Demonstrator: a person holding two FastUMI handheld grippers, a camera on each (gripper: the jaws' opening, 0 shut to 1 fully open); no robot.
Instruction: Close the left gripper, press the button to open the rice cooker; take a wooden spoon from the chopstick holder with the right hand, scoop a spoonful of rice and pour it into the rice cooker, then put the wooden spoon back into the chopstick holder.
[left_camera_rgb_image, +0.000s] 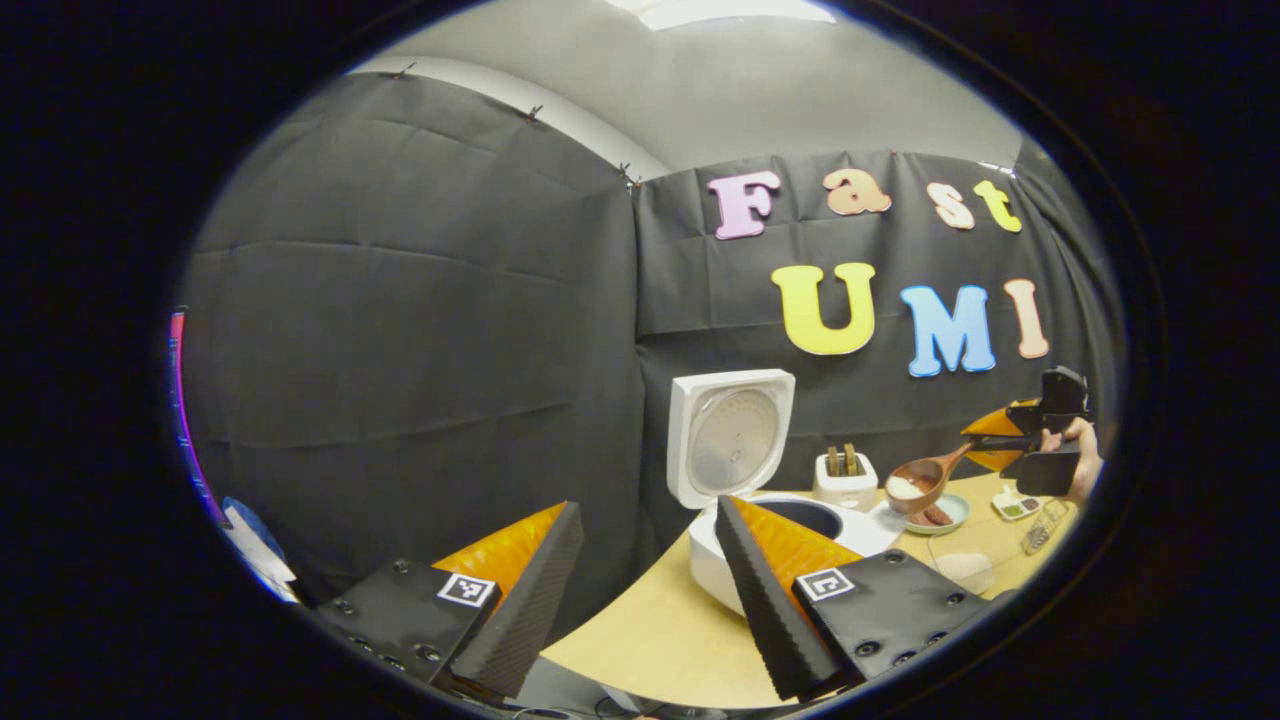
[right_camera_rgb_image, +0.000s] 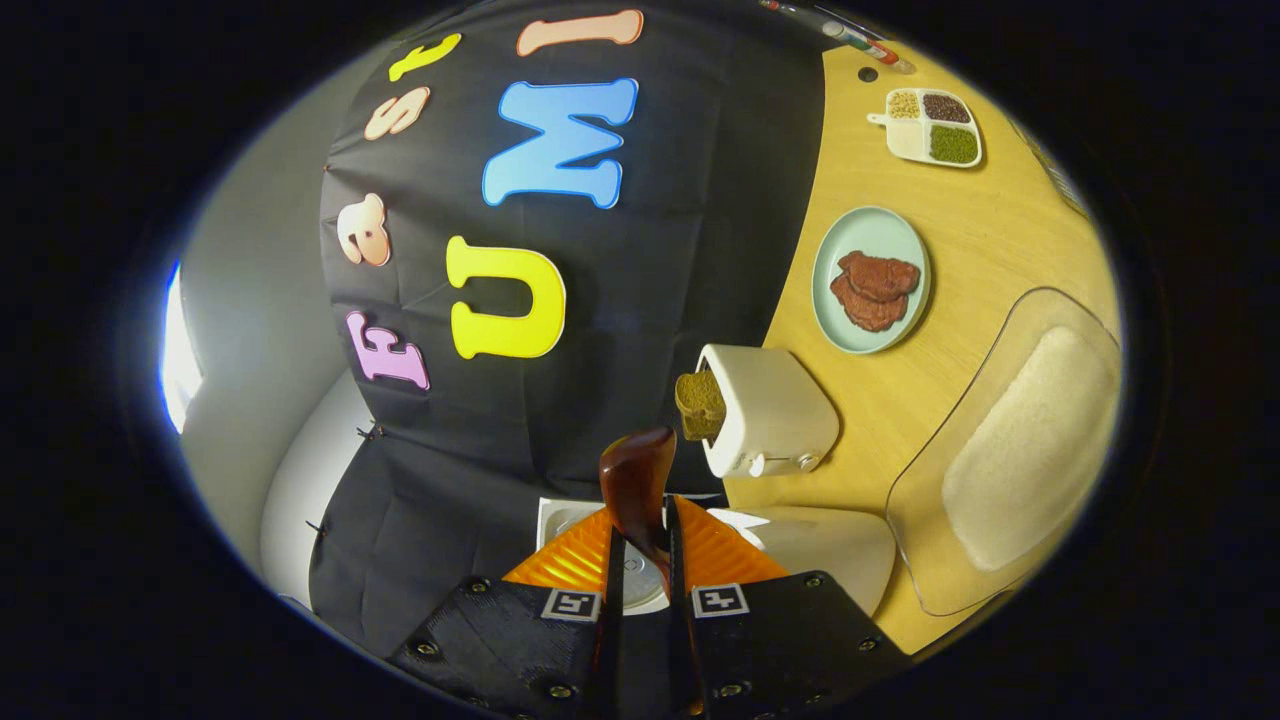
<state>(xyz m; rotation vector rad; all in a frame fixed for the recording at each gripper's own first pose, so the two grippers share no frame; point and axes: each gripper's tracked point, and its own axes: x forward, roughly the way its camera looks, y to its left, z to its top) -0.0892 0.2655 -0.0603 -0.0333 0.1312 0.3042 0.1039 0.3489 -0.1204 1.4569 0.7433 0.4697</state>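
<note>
1. Cooker (left_camera_rgb_image: 800, 540): lid (left_camera_rgb_image: 728, 435) stands open, pot mouth exposed. The button step reads as done.
2. Left gripper (left_camera_rgb_image: 640, 570): fingers spread wide, holding nothing, low in front of the cooker.
3. Right gripper (right_camera_rgb_image: 645, 590): fingers pressed together on the spoon (right_camera_rgb_image: 636, 485) handle. In the left gripper view the spoon bowl (left_camera_rgb_image: 915, 487) carries white rice, raised level beside the toaster (left_camera_rgb_image: 846, 478), right of the cooker.
4. Step in hand, by my judgement: carrying the scooped rice to the cooker.
5. Next move calls for keeping the bowl level until over the pot, then tipping it; returning the spoon to the holder remains.
</note>
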